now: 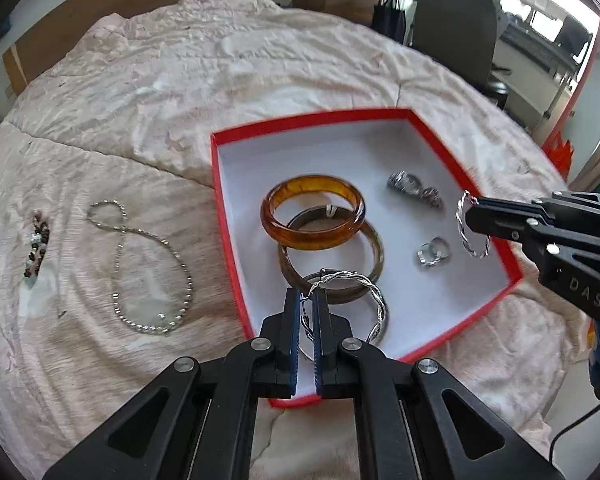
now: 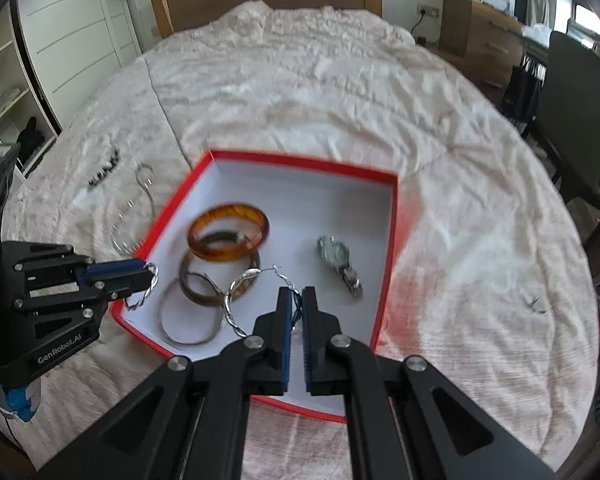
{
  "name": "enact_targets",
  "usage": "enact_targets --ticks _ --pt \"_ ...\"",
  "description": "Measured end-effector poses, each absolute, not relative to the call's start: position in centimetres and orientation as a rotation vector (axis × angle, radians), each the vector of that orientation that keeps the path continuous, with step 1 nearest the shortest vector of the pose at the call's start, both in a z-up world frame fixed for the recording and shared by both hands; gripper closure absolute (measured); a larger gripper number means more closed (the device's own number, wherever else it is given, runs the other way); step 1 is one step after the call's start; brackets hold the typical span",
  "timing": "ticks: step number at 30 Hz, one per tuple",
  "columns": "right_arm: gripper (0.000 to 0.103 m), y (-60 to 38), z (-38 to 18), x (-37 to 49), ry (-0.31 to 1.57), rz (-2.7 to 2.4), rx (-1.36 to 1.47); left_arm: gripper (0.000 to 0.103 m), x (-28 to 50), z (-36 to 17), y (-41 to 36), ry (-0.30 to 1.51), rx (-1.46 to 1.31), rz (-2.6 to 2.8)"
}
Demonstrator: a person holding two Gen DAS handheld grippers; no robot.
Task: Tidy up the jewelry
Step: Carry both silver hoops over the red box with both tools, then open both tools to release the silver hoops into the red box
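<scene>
The left hand-held gripper (image 1: 307, 294) is pinching one twisted silver hoop (image 1: 374, 300) tight. The right hand-held gripper (image 2: 296, 294) is clamping another silver hoop (image 2: 236, 304) above the red box (image 1: 228, 216).

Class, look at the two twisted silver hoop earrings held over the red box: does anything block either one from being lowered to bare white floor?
Left gripper's twisted silver hoop hangs over the thin silver bangle, which lies beneath. Right gripper's hoop hangs over the red box's near-right wall; bare floor lies just inside.
</scene>
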State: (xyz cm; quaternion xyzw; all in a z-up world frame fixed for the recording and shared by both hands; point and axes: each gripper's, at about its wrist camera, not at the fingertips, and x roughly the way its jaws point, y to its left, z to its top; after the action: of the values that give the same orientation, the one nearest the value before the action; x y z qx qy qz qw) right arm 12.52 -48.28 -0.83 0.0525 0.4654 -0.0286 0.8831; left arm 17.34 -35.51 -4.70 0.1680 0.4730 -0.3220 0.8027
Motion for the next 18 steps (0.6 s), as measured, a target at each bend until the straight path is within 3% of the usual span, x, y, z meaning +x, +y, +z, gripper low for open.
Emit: enact_targets --ticks 18 --pt "0.097 -48.5 -4.9 13.6 1.087 -0.06 0.045 0.096 18.4 -7.5 -35.7 1.058 0.348 -0.664"
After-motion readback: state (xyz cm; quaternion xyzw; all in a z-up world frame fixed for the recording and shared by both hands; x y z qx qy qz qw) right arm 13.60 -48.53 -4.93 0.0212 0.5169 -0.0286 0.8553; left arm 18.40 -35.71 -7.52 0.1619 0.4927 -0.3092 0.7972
